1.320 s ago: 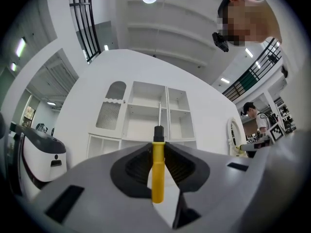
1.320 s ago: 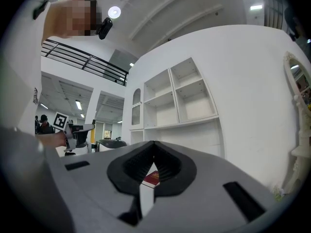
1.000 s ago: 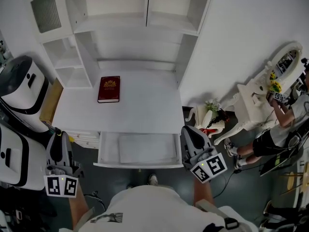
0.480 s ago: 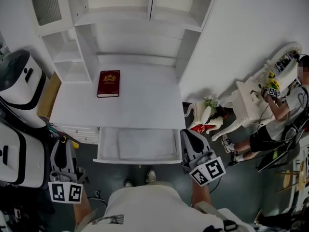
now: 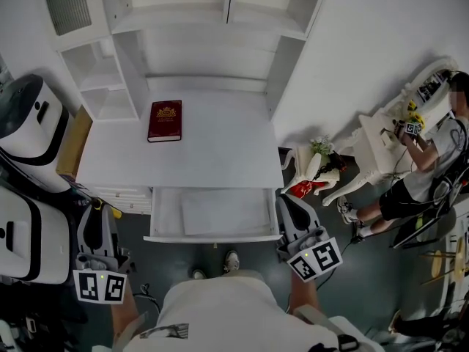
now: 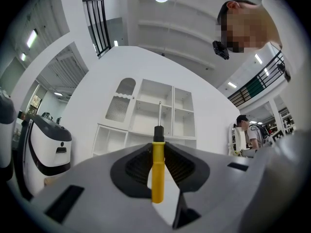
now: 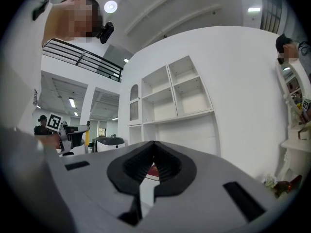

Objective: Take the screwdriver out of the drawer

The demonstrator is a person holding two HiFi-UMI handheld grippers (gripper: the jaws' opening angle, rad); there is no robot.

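My left gripper [image 5: 94,211] is pinching the yellow-handled screwdriver with the black collar and thin metal shaft [image 6: 157,171]; in the left gripper view the handle stands upright between the ribbed black pads [image 6: 138,166], clamped on both sides, with the shaft pointing up past them; so the screwdriver is out of the drawer and in that gripper, which I hold to the left of the open white drawer [image 5: 212,237], beyond the near left corner of the desk and above the dark floor; my right gripper [image 5: 287,201] hangs just beside the drawer's near right corner; in the right gripper view its pads are pressed together with nothing between them; the drawer is pulled out toward me from under the white desk top [image 5: 220,156], and I can make out only a pale flat liner inside it; a dark red hardcover book with a gold emblem [image 5: 165,120] lies flat on the far left part of the desk, in front of the white open shelving [image 5: 205,20]; far to the right a person [image 5: 429,182] sits at an ornate white side table [image 5: 377,149]
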